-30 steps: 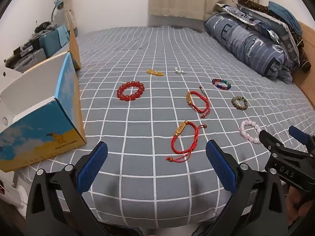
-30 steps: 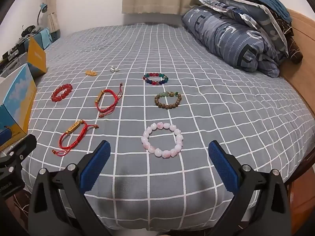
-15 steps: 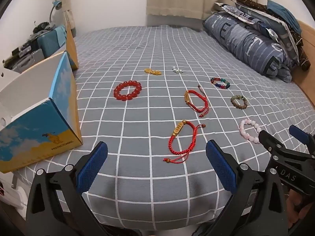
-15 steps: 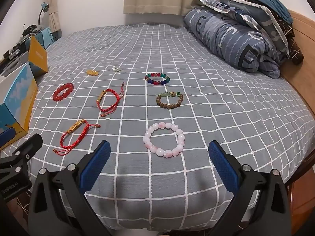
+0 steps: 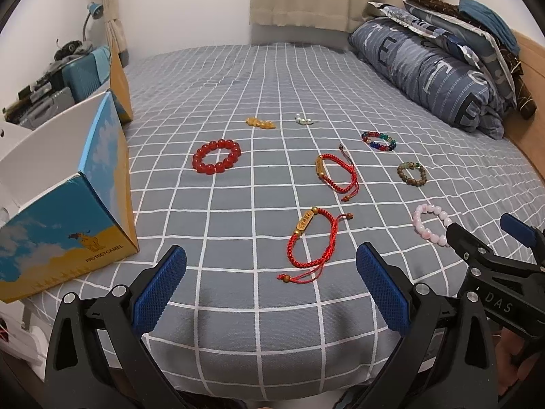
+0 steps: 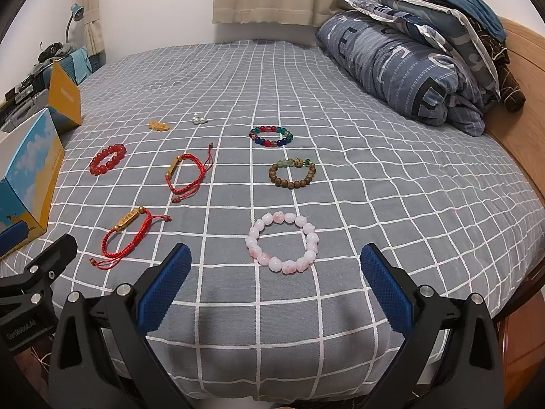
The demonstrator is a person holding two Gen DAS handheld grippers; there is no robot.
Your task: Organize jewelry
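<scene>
Both grippers nudged forward, jaws wide; bracelets unmoved.

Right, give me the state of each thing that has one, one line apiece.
Left gripper: open, holding nothing.
Right gripper: open, holding nothing.
Blue-and-yellow cardboard box: open, flap up.
Pale pink bead bracelet: flat on the bed, untouched.
Near red cord bracelet with gold bar: flat, ends loose.

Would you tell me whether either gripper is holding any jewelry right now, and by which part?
Nothing is held: the left gripper and right gripper are both open and empty.
</scene>
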